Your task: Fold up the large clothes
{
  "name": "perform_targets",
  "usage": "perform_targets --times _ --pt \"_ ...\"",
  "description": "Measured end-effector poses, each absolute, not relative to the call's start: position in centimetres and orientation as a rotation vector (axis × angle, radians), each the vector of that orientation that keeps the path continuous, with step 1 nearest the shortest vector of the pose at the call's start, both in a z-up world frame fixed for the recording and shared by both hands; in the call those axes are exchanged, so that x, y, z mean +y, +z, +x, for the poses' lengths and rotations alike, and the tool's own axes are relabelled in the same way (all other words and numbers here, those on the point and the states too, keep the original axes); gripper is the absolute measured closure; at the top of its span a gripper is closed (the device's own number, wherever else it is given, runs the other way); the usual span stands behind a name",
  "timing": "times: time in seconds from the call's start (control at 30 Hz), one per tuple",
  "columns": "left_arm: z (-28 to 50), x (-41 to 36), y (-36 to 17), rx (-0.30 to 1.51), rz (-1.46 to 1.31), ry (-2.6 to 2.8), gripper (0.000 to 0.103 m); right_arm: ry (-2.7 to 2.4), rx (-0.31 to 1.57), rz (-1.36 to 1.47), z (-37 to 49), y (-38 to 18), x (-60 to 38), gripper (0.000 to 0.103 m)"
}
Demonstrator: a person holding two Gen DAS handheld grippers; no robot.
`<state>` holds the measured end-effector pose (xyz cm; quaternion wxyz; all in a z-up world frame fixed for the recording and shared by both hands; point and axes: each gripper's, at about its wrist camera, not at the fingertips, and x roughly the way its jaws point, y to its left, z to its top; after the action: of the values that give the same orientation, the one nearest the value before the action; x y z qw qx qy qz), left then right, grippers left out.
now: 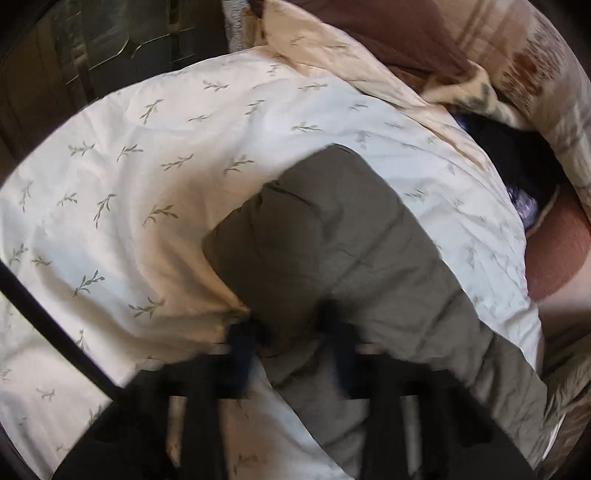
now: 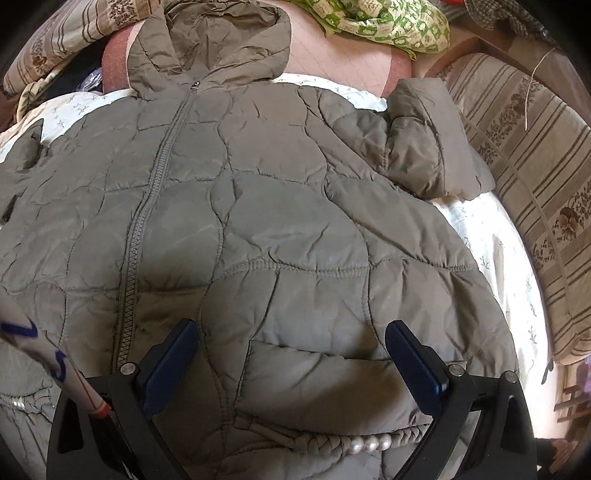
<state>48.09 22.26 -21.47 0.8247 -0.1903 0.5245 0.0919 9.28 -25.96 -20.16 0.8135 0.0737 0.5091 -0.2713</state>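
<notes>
An olive quilted hooded jacket [image 2: 258,203] lies front up and zipped on a white leaf-print sheet [image 2: 487,236]. Its hood [image 2: 210,44] points away from me. One sleeve [image 2: 424,140] is folded back at the right. My right gripper [image 2: 291,350] hovers open over the jacket's lower front, with its blue pads wide apart and nothing pinched between them. In the blurred left wrist view, the other sleeve [image 1: 332,240] stretches across the sheet [image 1: 147,166]. My left gripper [image 1: 288,328] is shut on that sleeve's fabric.
Striped floral bedding [image 2: 535,166] borders the right side and a green patterned cloth [image 2: 388,26] lies beyond the hood. A dark bundle [image 1: 517,158] and a brown pillow [image 1: 388,40] sit past the sheet. Dark furniture [image 1: 74,55] stands to the left.
</notes>
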Motion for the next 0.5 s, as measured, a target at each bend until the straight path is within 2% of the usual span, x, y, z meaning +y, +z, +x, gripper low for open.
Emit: perform_targets --times 0.03,0.23,0.33,0.5 --pt "47.7 22.1 -20.7 1.109 -0.415 0.182 0.087 -0.576 1.084 0.153 9.2 -20.0 -25.9 0.002" --pt "42.7 17.5 -13.0 1.017 -0.461 -0.034 0.089 -0.548 1.048 0.174 7.7 -18.9 -26.3 0.008" --pt "39.0 11.8 -8.9 0.985 -0.428 -0.211 0.089 -0.544 1.014 0.211 6.3 -18.2 -27.1 0.009" --pt "33.3 0.4 -7.6 1.015 -0.360 -0.467 0.089 -0.550 0.962 0.269 4.0 -17.2 -28.2 0.009"
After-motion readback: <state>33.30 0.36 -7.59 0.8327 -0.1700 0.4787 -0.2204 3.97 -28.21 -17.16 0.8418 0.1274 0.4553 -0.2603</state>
